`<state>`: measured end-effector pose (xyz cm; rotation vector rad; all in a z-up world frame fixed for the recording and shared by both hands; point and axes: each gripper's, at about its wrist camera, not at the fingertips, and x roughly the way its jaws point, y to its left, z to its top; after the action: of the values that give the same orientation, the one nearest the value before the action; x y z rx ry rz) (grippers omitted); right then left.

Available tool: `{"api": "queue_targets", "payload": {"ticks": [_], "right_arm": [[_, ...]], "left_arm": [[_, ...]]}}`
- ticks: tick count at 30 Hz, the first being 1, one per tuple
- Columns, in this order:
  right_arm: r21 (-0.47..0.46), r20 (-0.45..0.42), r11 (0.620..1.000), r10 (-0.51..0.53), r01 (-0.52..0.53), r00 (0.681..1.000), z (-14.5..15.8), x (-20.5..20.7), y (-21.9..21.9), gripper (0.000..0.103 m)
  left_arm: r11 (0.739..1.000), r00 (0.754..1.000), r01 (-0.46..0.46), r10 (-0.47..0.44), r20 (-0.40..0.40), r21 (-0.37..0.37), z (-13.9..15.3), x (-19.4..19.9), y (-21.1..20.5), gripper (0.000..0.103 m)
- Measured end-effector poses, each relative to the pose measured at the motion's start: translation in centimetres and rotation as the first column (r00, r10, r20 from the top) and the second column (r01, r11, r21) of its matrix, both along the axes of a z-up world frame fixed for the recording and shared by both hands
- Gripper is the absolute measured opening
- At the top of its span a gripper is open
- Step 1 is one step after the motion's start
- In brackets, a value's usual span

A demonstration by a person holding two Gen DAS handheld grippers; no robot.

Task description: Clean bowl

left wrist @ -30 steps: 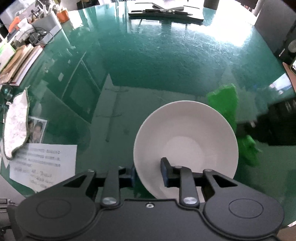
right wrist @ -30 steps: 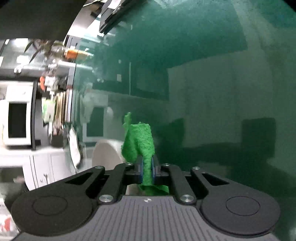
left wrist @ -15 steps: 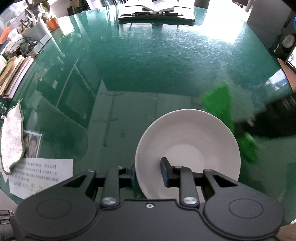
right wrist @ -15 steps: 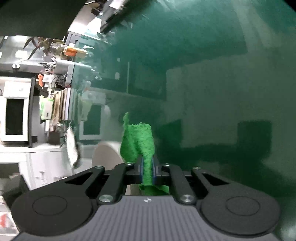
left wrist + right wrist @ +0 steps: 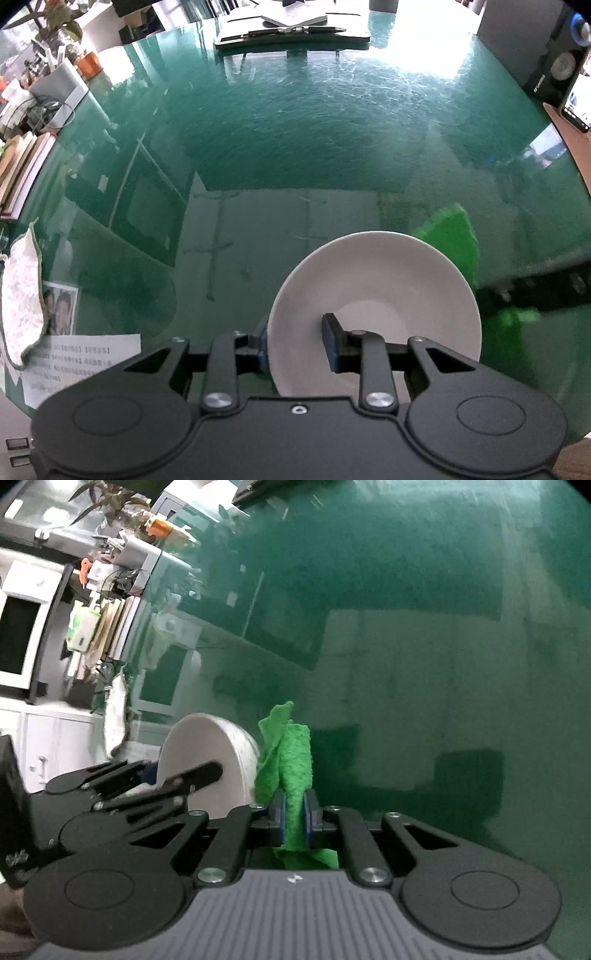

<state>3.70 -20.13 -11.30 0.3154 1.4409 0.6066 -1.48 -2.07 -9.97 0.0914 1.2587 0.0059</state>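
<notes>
Bowl: the white bowl [image 5: 375, 314] sits low and right of centre in the left wrist view, over the glossy green table [image 5: 295, 147]; whether its base touches the glass cannot be told.
Left gripper: the left gripper [image 5: 297, 345] is clamped on the bowl's near rim, one pad outside the wall, the other inside — likely to steady the bowl so its open face is free for wiping.
Cloth: a green cloth [image 5: 290, 760] stands up from the jaws at lower centre of the right wrist view, loose end free, which leaves a soft flap to press against the bowl.
Right gripper: the right gripper [image 5: 294, 818] is pinched tight on the cloth's lower fold.
Relation: in the right wrist view the cloth is just beside the bowl's outer wall [image 5: 218, 757], possibly brushing it — contact is unclear.
Judgement: wiping looks under way or about to begin.
Clutter: papers [image 5: 77, 365] and a white pad [image 5: 20, 295] lie at the lower left, well apart.
</notes>
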Motion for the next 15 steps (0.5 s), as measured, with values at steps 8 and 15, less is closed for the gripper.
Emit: {"api": "queue_targets", "payload": {"ticks": [8, 15], "right_arm": [[0.003, 0.071, 1.000, 0.022, -0.022, 0.997, 0.7, 1.3, 1.7, 0.011], [-0.012, 0.029, 0.999, 0.052, -0.052, 0.998, 0.9, -0.8, -0.1, 0.011]], "left_arm": [[1.000, 1.000, 0.019, -0.019, 0.002, -0.002, 0.0, -0.1, -0.5, 0.031], [0.999, 0.999, 0.039, -0.039, 0.006, 0.004, 0.0, -0.1, -1.2, 0.033]]}}
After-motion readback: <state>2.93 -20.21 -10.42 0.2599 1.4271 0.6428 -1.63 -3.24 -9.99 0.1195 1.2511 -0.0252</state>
